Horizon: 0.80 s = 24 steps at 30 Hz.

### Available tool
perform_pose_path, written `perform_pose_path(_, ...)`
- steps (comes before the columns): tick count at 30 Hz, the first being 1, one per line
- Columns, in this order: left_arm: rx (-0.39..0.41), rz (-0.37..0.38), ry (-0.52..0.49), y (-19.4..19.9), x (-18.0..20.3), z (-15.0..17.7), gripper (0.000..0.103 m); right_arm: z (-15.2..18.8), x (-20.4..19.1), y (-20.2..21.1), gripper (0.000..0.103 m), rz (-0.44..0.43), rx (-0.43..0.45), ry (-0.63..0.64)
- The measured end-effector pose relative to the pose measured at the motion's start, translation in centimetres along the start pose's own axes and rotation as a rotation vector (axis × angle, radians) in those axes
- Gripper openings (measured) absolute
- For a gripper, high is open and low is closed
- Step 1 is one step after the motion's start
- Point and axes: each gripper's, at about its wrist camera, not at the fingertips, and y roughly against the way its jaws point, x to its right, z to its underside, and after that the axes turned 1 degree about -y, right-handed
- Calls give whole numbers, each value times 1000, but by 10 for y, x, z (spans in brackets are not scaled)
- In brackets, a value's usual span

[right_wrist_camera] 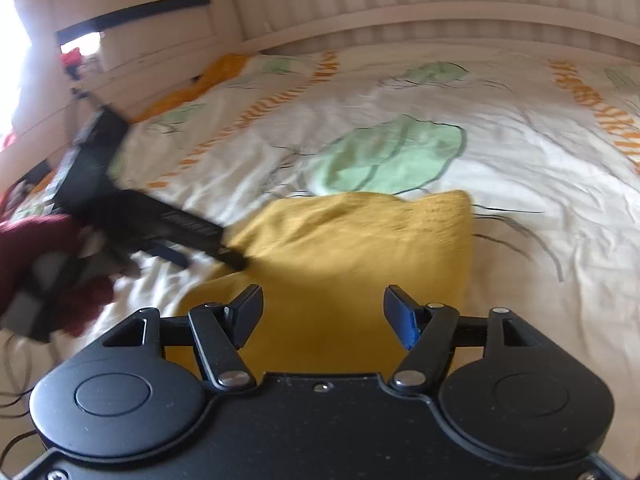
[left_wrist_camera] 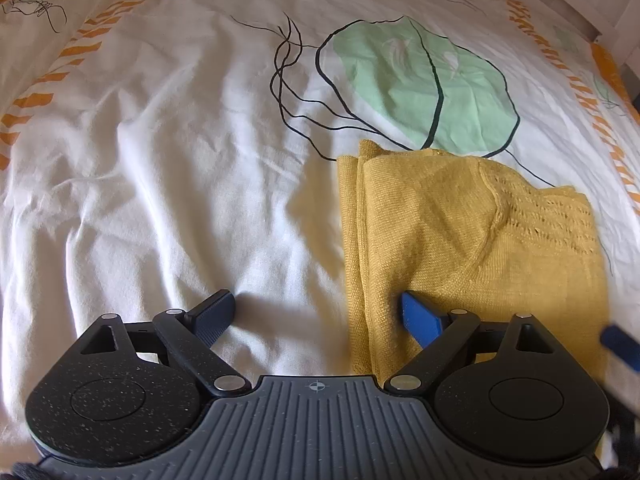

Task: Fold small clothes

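A bed fills both views, spread with a rumpled white sheet [left_wrist_camera: 152,160] printed with green leaves and orange dashes; a pale slatted headboard [right_wrist_camera: 400,0] closes the far side.

Nearest in the left wrist view, the left gripper [left_wrist_camera: 318,304] sits low over the sheet with its jaws spread wide and nothing between them. One finger rests over bare sheet, the other over the near left edge of the yellow knit [left_wrist_camera: 460,240], so the gripper straddles that edge. That placement looks like either a release just made or a readiness to pinch the border; I cannot tell which.

The knit lies flat on the sheet in a rough rectangle, its left side showing doubled layers, which suggests it is already folded at least once. An openwork panel shows on its far right part. It sits just in front of the large green leaf [left_wrist_camera: 424,84].

In the right wrist view, the right gripper [right_wrist_camera: 323,312] is also wide open and empty, held above the knit's near end [right_wrist_camera: 340,264], probably poised for the next fold or a smoothing pass. This view is blurred, so contact cannot be judged.

Further left there, the left gripper appears as a dark smear reaching the knit's left edge, held by a hand in a dark red sleeve [right_wrist_camera: 40,248].

Beyond, orange fabric [right_wrist_camera: 212,76] lies near the headboard.
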Motion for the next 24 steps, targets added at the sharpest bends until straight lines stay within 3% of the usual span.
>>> perform_pose_path(5,-1,3,2,-1,1,0,91,-10,20,-33,71,38,-23,-8)
perform_pose_path(11,12,28,27,-1,-3,0,92,-19,18,-49,80,30,-15,17)
perform_pose_path(19,58,130,109,7,-17,2,91,-22,24,-29,79,15,21,-35)
perform_pose_path(24,56,199,99,18,-13,15,91,-16,44,-15,86,11,20,-159)
